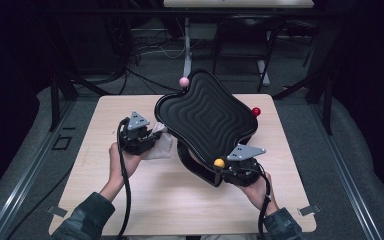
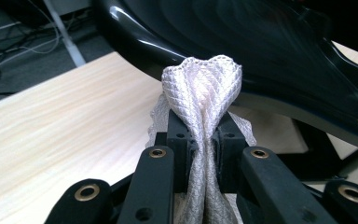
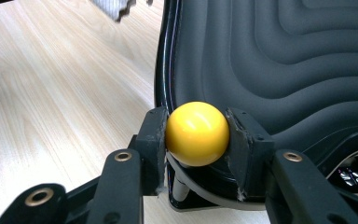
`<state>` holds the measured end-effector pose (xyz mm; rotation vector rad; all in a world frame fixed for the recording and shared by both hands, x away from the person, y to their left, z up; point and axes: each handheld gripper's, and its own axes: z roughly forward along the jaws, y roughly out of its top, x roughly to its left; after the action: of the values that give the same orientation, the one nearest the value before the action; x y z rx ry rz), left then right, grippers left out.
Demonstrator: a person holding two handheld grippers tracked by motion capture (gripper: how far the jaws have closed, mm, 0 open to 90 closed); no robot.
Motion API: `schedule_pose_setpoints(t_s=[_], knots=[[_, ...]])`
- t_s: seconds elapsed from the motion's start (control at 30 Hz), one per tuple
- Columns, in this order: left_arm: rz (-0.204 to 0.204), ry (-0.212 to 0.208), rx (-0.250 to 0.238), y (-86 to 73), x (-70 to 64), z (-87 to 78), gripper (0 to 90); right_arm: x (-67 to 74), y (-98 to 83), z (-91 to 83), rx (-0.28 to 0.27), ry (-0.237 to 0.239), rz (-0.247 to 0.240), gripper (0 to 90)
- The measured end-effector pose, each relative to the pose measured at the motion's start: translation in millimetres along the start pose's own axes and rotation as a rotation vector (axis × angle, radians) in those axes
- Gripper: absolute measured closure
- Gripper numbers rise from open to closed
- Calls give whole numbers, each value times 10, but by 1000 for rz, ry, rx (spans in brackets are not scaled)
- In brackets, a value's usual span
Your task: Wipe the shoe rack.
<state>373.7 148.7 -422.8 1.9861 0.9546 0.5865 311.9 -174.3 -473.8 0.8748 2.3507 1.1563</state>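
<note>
White mesh cloth (image 2: pixel 200 88) pinched in my left hand-held gripper (image 1: pixel 152 134) beside the black ridged tray (image 1: pixel 205 112), tray bare inside, its yellow knob (image 3: pixel 197 133) clamped by my right hand-held gripper (image 3: pixel 197 140), desk (image 1: pixel 180 200) beneath.

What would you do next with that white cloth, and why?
Probably bring the left gripper forward to press the white cloth against the black tray and wipe. The cloth is pinched in its jaws just short of the glossy rim, while the right gripper clamps the yellow knob, steadying the tilted tray.
</note>
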Motion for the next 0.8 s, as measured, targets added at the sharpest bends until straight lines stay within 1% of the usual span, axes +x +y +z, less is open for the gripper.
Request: schedule_pose_setpoints(t_s=[0.03,0.07,0.17,0.37,0.43,0.63,0.67,0.8], knots=[[1,17,0,42,43,-29,800,1,0,0,1,0,0,599],[3,22,0,66,70,-48,801,1,0,0,1,0,-1,599],[13,47,4,139,133,-87,799,5,1,-2,5,-7,-1,600],[35,94,9,306,237,-124,800,6,1,1,2,-2,1,600],[36,102,11,362,267,-118,799,8,1,-2,6,-9,-1,600],[39,128,18,511,350,-62,799,8,1,-2,6,-10,-1,600],[37,129,20,530,362,-48,798,6,0,0,3,-3,0,599],[37,129,25,588,390,-18,798,5,0,0,2,-2,0,599]])
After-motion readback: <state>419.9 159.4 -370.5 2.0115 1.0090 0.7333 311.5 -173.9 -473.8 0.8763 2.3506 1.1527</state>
